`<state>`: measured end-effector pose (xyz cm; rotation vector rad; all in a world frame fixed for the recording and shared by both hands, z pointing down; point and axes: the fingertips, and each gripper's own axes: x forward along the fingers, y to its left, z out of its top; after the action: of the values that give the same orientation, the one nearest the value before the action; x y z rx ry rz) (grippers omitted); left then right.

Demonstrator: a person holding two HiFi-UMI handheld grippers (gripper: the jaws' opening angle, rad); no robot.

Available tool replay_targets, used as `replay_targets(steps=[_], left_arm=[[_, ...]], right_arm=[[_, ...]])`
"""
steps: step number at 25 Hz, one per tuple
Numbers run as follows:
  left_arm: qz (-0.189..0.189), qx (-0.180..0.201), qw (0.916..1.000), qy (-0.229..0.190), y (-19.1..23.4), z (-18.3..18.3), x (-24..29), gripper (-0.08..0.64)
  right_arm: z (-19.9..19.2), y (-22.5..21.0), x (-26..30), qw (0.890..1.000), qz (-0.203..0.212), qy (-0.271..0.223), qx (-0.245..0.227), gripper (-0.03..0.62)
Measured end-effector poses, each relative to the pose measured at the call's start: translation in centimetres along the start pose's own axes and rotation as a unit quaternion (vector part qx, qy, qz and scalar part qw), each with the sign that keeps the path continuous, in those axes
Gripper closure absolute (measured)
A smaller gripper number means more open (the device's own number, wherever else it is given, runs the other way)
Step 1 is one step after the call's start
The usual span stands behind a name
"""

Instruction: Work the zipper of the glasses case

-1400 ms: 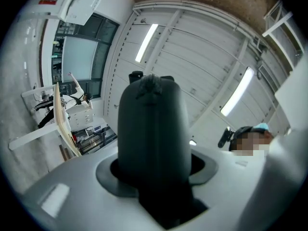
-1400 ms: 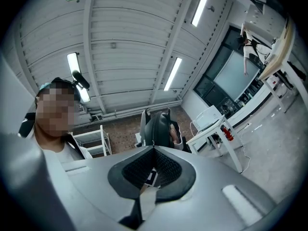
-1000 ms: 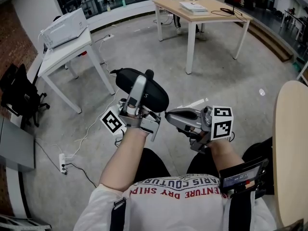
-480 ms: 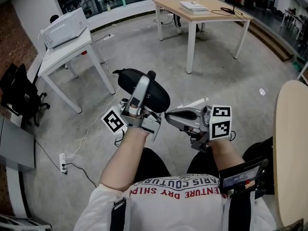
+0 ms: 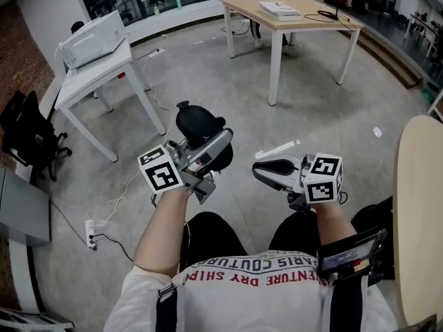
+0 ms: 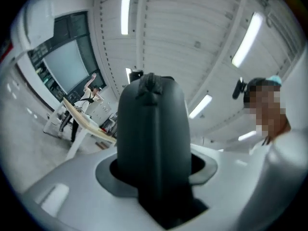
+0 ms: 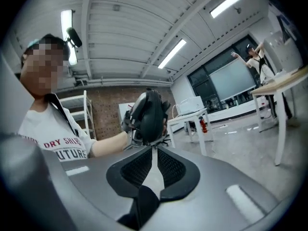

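Head view: my left hand-held gripper [image 5: 211, 147] held the black glasses case [image 5: 197, 124] in mid-air, turned more end-on than a second earlier. My right hand-held gripper [image 5: 261, 171] had come off it.
Left gripper view: jaws clamped on the case.
Right gripper view: jaws opening, nothing between them. I judged that zipper stroke finished.

On the far left I see a white table [image 5: 97, 75] with a white box [image 5: 93, 39] on top. A black chair [image 5: 28, 133] stands to its left. Far away is a wooden table [image 5: 242, 5] with papers [image 5: 279, 10] on it. A power strip [image 5: 90, 232] lies on the floor [image 5: 332, 116] at the near left.
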<state>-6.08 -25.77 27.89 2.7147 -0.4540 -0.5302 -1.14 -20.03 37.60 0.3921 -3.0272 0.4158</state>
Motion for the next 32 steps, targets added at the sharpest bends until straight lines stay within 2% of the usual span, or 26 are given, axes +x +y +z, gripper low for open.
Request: replay_targets(steps=[1,2,4,6,7,9,11,14,16,24,32], left_arm=[[0.024,0.033,0.9982,0.044,0.6,-1.3,-0.3,0.314],[0.049,0.069,0.9922,0.092,1.3,-2.9,-0.6,0.314],[0.094,0.129,0.9708,0.179,2.8,-6.3,-1.3,0.314],[0.129,0.158,0.9501,0.236,4.0,-9.2,-2.1,0.314],[0.142,0.161,0.9435,0.253,4.5,-10.6,-2.4,0.314],[0.155,0.152,0.9358,0.277,5.0,-13.1,-2.9,0.314],[0.155,0.149,0.9300,0.298,4.9,-15.1,-3.1,0.314],[0.150,0.171,0.9202,0.318,4.7,-16.1,-2.9,0.314],[0.148,0.179,0.9177,0.322,4.5,-16.0,-2.7,0.314],[0.140,0.165,0.9246,0.314,4.3,-15.7,-2.3,0.313],[0.137,0.161,0.9227,0.323,4.3,-15.9,-2.2,0.313]], right_arm=[[-0.4,-0.8,-0.3,1.000,-0.023,0.011,-0.012,0.567],[-0.8,-1.6,-0.6,0.998,-0.046,0.022,-0.022,0.573],[-1.5,-2.7,-1.0,0.996,-0.077,0.039,-0.035,0.592],[-2.4,-3.7,-1.2,0.993,-0.098,0.056,-0.043,0.592],[-2.9,-4.2,-1.3,0.991,-0.109,0.065,-0.046,0.592],[-4.2,-5.1,-1.3,0.987,-0.129,0.083,-0.051,0.592],[-5.2,-5.4,-1.0,0.984,-0.139,0.092,-0.054,0.592],[-5.2,-5.6,-0.8,0.984,-0.145,0.089,-0.057,0.592],[-4.8,-5.7,-1.0,0.984,-0.148,0.084,-0.057,0.592],[-4.2,-6.4,-1.7,0.984,-0.154,0.075,-0.048,0.592],[-4.1,-6.5,-1.6,0.985,-0.150,0.075,-0.042,0.592]])
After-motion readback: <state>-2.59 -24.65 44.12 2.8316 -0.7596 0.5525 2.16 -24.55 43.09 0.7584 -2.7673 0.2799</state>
